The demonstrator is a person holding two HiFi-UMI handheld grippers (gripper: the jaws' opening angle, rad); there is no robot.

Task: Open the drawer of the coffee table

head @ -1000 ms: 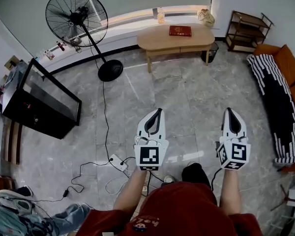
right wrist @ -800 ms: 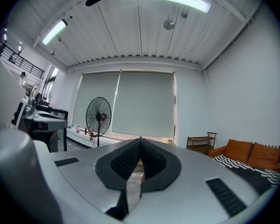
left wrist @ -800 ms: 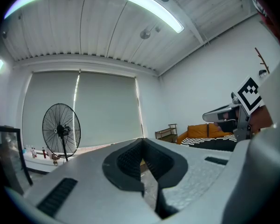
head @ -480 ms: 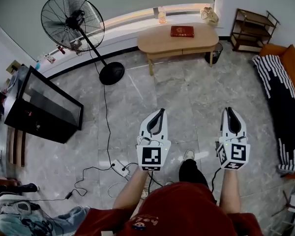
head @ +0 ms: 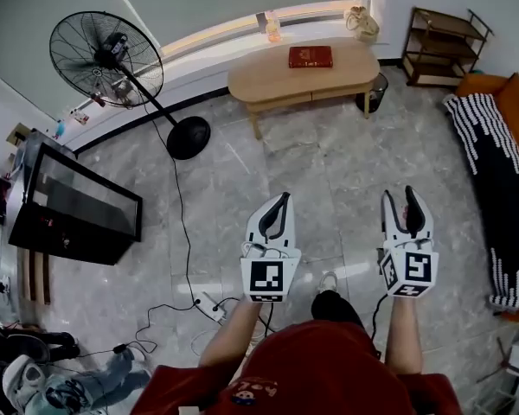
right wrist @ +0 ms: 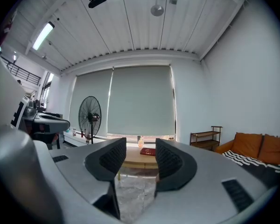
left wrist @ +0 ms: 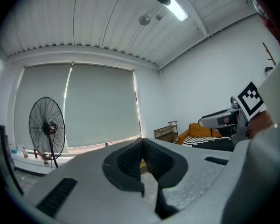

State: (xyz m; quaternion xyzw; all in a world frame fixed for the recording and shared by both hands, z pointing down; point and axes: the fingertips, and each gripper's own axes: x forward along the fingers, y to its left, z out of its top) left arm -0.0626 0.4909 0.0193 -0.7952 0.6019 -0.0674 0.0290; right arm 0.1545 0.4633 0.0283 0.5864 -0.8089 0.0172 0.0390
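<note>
We find the coffee table [head: 303, 74], drawer apparently shut, well ahead of 2 level grippers aimed at it: left gripper [head: 282, 197] closed on nothing, right gripper [head: 399, 194] opening empty, likely readied for the drawer front.

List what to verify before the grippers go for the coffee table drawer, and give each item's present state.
1. Right gripper free to grasp: ok. Its jaws are opening and nothing is between them.
2. Left gripper empty: ok. Its jaws are together on nothing.
3. Coffee table within reach: not ok. It stands well across the floor.
4. Drawer handle located: cannot tell. The table's front is too small to read.
5. Walking path: ok. The fan and power strip sit off to the left.
</note>
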